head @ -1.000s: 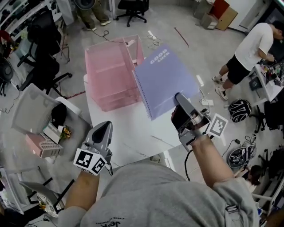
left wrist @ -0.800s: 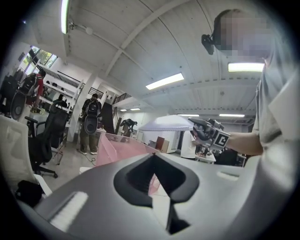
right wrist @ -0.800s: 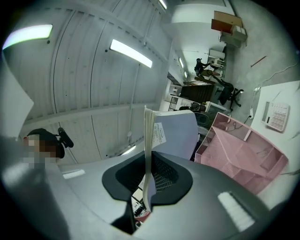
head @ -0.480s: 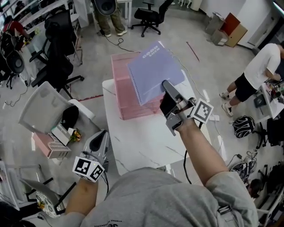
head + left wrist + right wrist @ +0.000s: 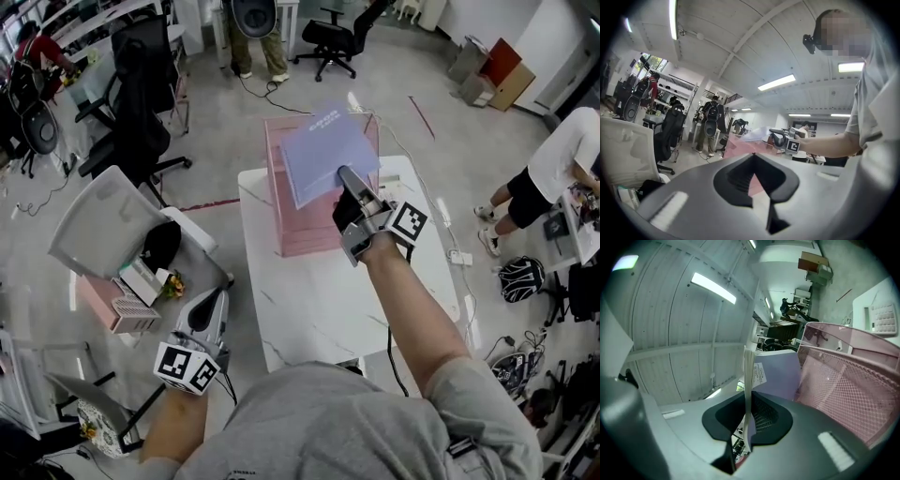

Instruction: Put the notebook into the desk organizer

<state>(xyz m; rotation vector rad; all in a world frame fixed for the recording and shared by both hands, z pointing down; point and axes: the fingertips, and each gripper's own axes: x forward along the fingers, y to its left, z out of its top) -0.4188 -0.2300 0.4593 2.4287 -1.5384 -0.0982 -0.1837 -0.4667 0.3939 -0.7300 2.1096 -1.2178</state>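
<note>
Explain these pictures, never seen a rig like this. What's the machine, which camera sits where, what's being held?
There is no robot here. A person holds a hand-held claw in each hand. The head view comes from a camera on the person's head, looking steeply down. The left and right gripper views come from a camera riding on each claw, looking along its two jaws. A white table carries a pink mesh desk organizer. The right claw is shut on the edge of a light purple notebook, held up by the organizer and not yet inside it. The left claw is empty, jaws together, low beside the table.
</note>
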